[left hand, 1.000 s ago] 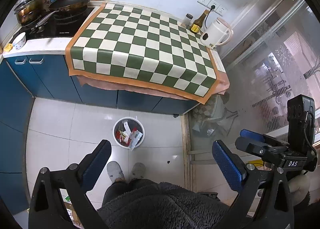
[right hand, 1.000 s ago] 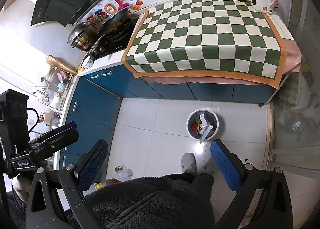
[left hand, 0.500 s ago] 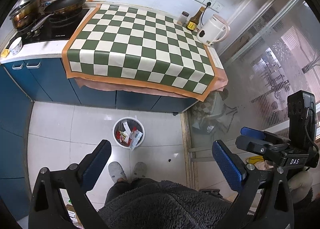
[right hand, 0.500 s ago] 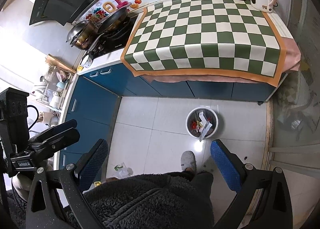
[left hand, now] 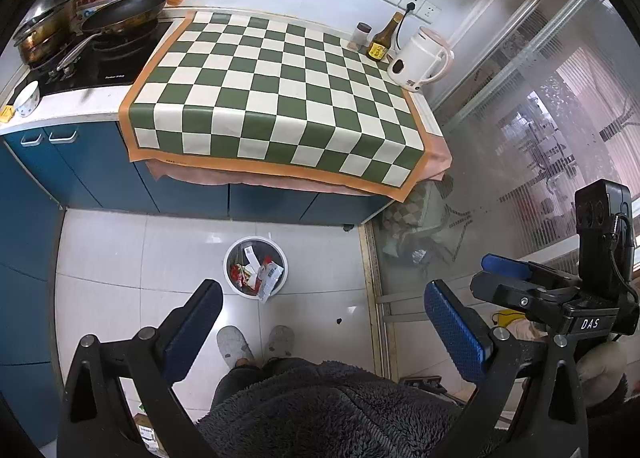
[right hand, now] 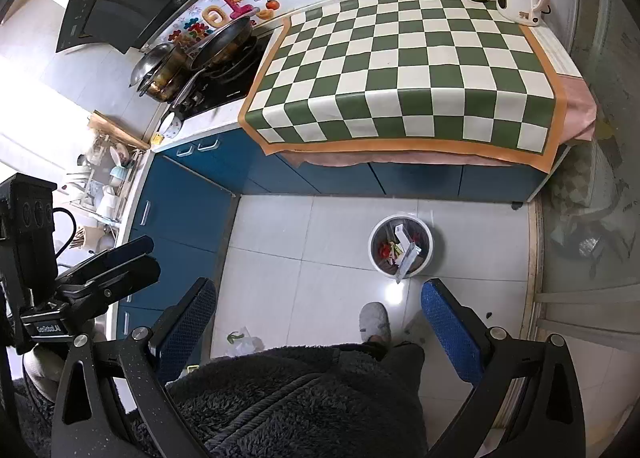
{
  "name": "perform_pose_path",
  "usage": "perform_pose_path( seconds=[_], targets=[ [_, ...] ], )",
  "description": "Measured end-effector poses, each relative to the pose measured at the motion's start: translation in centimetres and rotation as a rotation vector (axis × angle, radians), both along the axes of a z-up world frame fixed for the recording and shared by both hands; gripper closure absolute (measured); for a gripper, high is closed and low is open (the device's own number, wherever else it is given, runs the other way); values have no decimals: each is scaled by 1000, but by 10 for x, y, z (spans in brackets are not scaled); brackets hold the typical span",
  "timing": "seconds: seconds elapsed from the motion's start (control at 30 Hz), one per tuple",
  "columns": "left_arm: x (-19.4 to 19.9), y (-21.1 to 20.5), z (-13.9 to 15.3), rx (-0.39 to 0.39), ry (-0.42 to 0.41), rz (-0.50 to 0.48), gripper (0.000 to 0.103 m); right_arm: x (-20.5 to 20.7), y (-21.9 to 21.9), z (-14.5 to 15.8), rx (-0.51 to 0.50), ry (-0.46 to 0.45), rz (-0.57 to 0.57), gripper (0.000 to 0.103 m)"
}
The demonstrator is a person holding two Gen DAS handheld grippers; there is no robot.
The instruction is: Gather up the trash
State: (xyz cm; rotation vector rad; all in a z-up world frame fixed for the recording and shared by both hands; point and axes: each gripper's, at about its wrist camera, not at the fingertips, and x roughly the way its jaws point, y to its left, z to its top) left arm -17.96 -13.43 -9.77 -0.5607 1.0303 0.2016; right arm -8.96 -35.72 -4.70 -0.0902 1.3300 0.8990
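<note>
Since the earlier frames both cameras have risen a little and tilted, so the counter (left hand: 428,114) with the green and white checked cloth (left hand: 276,98) now sits lower in the left view, while the floor scene has hardly changed. The left tongs (left hand: 322,318) are spread wide and hold nothing. The right tongs (right hand: 318,318) are also spread wide and empty. The trash bin (left hand: 236,254) stands on the tiled floor in front of the blue cabinets (left hand: 100,174), just ahead of the person's grey slippers (left hand: 234,342). Wrappers and papers (left hand: 260,272) lie inside it, and one white packet leans over its rim. On the cloth's far corner stand a white kettle (left hand: 420,62) and a brown bottle (left hand: 382,40).
</note>
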Motion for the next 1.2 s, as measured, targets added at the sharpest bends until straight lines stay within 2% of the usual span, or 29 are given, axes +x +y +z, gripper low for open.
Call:
perform_pose_path(
  seconds=[1.2],
  targets=[
    [-1, 11, 11, 3, -24, -7, 0, 2, -4, 4, 2, -7, -8, 0]
  ],
)
